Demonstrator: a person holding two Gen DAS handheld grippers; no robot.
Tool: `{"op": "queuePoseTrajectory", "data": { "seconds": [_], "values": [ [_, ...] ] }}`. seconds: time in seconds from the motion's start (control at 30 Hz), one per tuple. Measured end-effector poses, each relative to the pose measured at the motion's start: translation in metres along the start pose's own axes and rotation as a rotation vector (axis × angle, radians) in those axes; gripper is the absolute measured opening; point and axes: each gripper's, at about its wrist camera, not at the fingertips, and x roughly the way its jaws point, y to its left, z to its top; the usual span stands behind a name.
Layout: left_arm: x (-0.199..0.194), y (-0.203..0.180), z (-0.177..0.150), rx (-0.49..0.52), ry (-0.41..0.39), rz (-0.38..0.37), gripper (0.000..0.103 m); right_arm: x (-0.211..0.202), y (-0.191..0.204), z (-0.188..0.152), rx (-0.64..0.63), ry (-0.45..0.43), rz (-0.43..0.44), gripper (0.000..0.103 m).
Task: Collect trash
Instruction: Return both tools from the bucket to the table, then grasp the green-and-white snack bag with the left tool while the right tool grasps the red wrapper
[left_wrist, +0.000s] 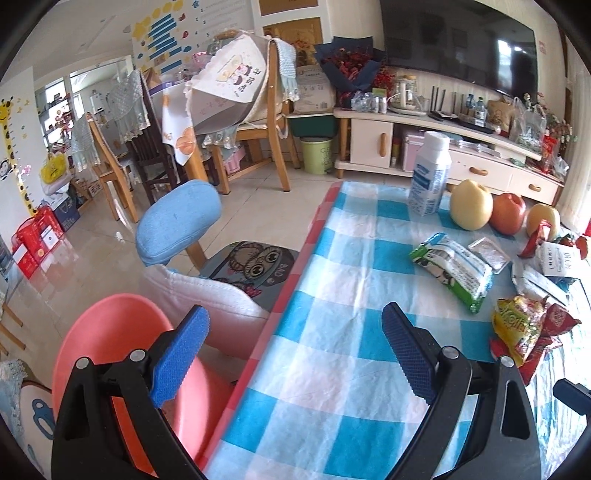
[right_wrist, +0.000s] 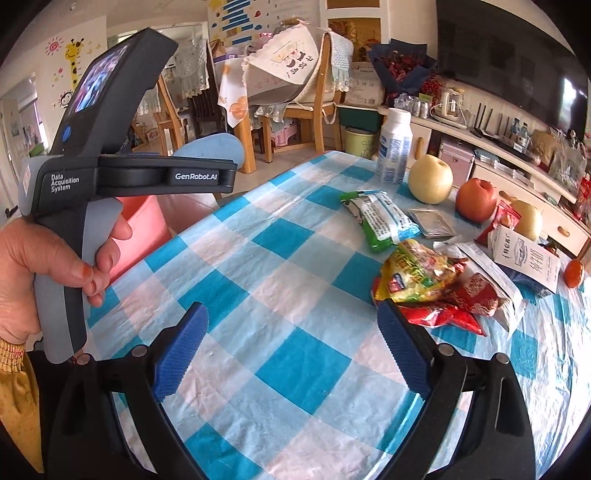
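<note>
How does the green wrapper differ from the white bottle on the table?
The green wrapper lies flat and crumpled; the white bottle stands upright. The wrapper is green and white with printed text; the bottle is white with a blue label. The wrapper lies nearer the grippers than the bottle. Both rest on the checked tablecloth.

Setting: home, combined living/dining room. Wall-mounted TV (left_wrist: 458, 40) above white media cabinet (left_wrist: 443, 155) with cluttered top. Wooden dining chairs (left_wrist: 275, 122) around cloth-draped table. Children's giraffe height chart (left_wrist: 9, 147) stuck on wall. Tiled floor (left_wrist: 92, 254). Blue-checked tablecloth (right_wrist: 280, 295) carries fruit (right_wrist: 430, 179), milk bottle (right_wrist: 393, 147), snack wrappers (right_wrist: 417, 273).
</note>
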Motion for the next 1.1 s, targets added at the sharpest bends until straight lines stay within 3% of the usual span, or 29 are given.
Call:
{"op": "queuePoseTrajectory", "data": {
  "seconds": [0.47,0.8,0.97,1.1],
  "values": [
    [0.021,-0.063,0.005,-0.014,0.023,-0.263,0.094,-0.040,-0.077,-0.003,0.130,-0.079,-0.046,0.093],
    [0.065,-0.114,0.017,-0.093,0.125,-0.404,0.094,-0.046,-0.181,0.000,0.291,-0.132,-0.161,0.093],
    [0.094,-0.125,0.029,-0.110,0.158,-0.379,0.094,-0.036,-0.241,0.007,0.375,-0.143,-0.220,0.093],
    [0.115,-0.127,0.036,-0.184,0.206,-0.402,0.094,-0.019,-0.267,0.018,0.396,-0.148,-0.200,0.093]
  ]
}}
